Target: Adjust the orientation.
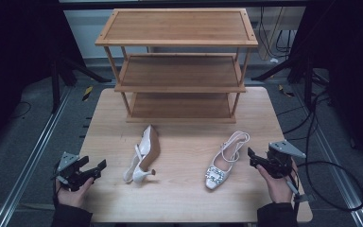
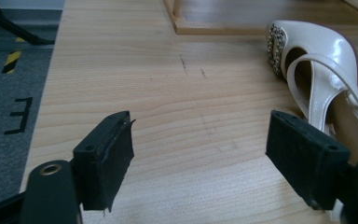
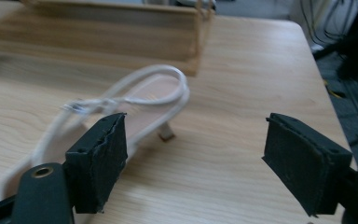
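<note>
Blurred rack (image 3: 112,28), upright shoe's (image 3: 121,107) toe cut off

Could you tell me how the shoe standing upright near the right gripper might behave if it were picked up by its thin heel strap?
The shoe would probably dangle and swing, since its strap looks thin and floppy. Its glossy upper may be slippery.

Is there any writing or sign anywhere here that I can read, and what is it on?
"E": a black mark like this letter, turned on its side, on the grey floor beside the table.
Yellow-and-black striped tape on that floor: a marking, no words.
Nothing readable elsewhere.
</note>
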`<action>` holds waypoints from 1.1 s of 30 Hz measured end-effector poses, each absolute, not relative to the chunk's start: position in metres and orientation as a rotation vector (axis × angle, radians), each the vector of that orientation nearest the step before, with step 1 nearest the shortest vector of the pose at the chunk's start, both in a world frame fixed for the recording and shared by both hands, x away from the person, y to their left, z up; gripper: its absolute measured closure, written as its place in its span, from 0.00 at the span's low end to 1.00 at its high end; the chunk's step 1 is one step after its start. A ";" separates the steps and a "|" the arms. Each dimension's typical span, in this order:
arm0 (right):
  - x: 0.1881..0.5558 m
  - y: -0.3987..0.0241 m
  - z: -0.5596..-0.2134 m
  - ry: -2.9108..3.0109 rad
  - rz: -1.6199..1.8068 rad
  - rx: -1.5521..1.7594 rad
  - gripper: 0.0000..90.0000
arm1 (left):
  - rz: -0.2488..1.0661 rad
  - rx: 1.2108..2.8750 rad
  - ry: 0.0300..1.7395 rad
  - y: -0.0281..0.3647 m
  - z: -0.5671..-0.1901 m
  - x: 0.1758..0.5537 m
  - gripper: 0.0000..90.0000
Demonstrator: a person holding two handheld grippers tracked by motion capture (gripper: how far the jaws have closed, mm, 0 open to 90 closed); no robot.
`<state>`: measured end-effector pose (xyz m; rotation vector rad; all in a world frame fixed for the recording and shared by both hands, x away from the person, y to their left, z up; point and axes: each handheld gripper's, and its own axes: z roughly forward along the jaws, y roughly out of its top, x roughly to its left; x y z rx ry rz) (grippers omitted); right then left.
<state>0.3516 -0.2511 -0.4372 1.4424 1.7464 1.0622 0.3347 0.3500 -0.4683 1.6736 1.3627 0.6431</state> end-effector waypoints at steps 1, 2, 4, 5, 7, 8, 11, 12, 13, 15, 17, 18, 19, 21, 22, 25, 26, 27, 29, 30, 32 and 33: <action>0.350 -0.248 -0.434 1.747 1.084 1.425 0.24 | 0.646 1.667 1.367 0.350 -0.468 0.333 0.25; 0.348 -0.244 -0.431 1.749 1.108 1.405 0.24 | 0.638 1.664 1.370 0.351 -0.468 0.332 0.25; 0.347 -0.241 -0.428 1.760 1.131 1.377 0.24 | 0.625 1.672 1.368 0.351 -0.469 0.332 0.26; 0.345 -0.232 -0.426 1.788 1.149 1.329 0.23 | 0.619 1.682 1.362 0.350 -0.469 0.333 0.26; 0.344 -0.230 -0.425 1.801 1.147 1.319 0.22 | 0.601 1.716 1.347 0.349 -0.470 0.334 0.26; 0.342 -0.223 -0.427 1.819 1.170 1.307 0.22 | 0.598 1.727 1.336 0.347 -0.471 0.336 0.26; 0.339 -0.214 -0.425 1.844 1.189 1.305 0.22 | 0.607 1.711 1.325 0.345 -0.469 0.336 0.28; 0.338 -0.210 -0.423 1.850 1.198 1.293 0.22 | 0.616 1.705 1.316 0.344 -0.467 0.335 0.28; 0.337 -0.205 -0.421 1.850 1.228 1.273 0.21 | 0.624 1.703 1.305 0.343 -0.467 0.335 0.28; 0.339 -0.189 -0.414 1.874 1.297 1.217 0.19 | 0.628 1.708 1.306 0.343 -0.468 0.335 0.29; 0.342 -0.176 -0.411 1.924 1.343 1.206 0.21 | 0.607 1.716 1.319 0.343 -0.470 0.335 0.32; 0.344 -0.169 -0.409 1.956 1.362 1.197 0.22 | 0.611 1.718 1.318 0.343 -0.471 0.335 0.32; 0.346 -0.163 -0.407 1.986 1.359 1.192 0.22 | 0.615 1.710 1.318 0.344 -0.470 0.335 0.32; 0.347 -0.156 -0.405 2.002 1.344 1.182 0.22 | 0.620 1.705 1.316 0.344 -0.469 0.335 0.33; 0.351 -0.145 -0.400 2.005 1.365 1.166 0.23 | 0.620 1.706 1.308 0.343 -0.468 0.334 0.33; 0.357 -0.133 -0.394 2.002 1.399 1.164 0.25 | 0.613 1.711 1.307 0.343 -0.469 0.335 0.34; 0.358 -0.128 -0.393 2.002 1.401 1.156 0.26 | 0.606 1.715 1.307 0.344 -0.470 0.336 0.35; 0.362 -0.112 -0.388 2.014 1.402 1.119 0.30 | 0.600 1.724 1.320 0.346 -0.472 0.338 0.36; 0.363 -0.107 -0.386 2.019 1.404 1.107 0.32 | 0.598 1.724 1.327 0.346 -0.472 0.339 0.36; 0.366 -0.091 -0.383 2.042 1.401 1.056 0.37 | 0.599 1.728 1.329 0.348 -0.473 0.340 0.37; 0.367 -0.074 -0.380 2.069 1.382 0.998 0.51 | 0.604 1.722 1.333 0.348 -0.472 0.339 0.37; 0.368 -0.068 -0.380 2.075 1.381 0.980 0.53 | 0.605 1.719 1.333 0.349 -0.472 0.339 0.37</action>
